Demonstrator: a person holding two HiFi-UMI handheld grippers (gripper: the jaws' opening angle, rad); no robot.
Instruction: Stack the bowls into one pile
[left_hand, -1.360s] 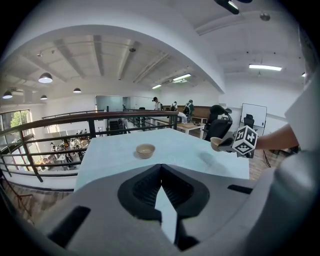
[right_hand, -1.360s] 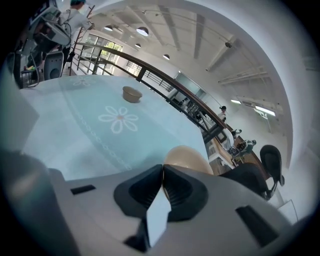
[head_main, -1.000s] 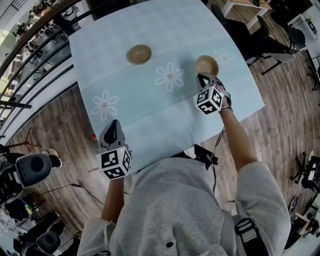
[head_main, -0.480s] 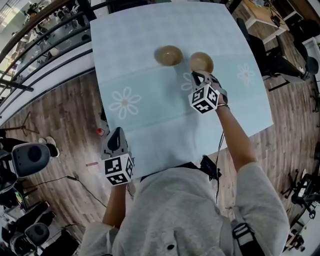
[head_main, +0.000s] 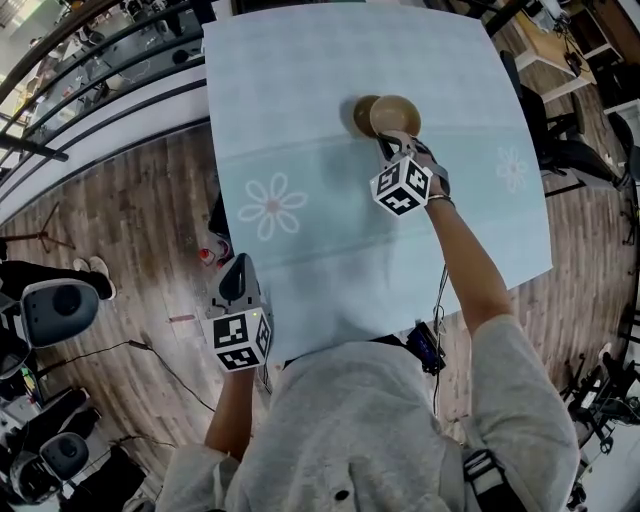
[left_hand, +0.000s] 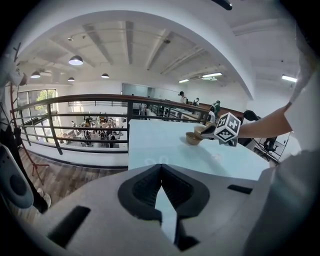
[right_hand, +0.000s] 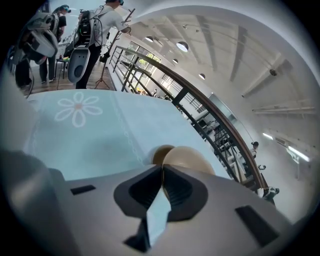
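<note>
Two tan bowls are on the far part of the light-blue flowered table (head_main: 300, 100). My right gripper (head_main: 393, 143) is shut on the near rim of one bowl (head_main: 397, 114) and holds it over the right side of the other bowl (head_main: 361, 115), which is partly hidden. In the right gripper view the held bowl (right_hand: 189, 159) fills the space past the shut jaws, with the second bowl (right_hand: 159, 154) just left of it. My left gripper (head_main: 233, 272) hangs shut and empty off the table's near-left edge. From the left gripper view both bowls (left_hand: 193, 138) look small and far away.
A metal railing (head_main: 90, 80) runs along the far left over wooden floor (head_main: 150, 230). Office chairs (head_main: 575, 150) stand right of the table. A grey round-backed chair (head_main: 55, 310) is at the left. People stand far off in the right gripper view (right_hand: 102, 25).
My right gripper has carried its bowl leftwards across the table, from well apart from the other bowl to overlapping it. The left gripper has stayed low at the table's near-left edge.
</note>
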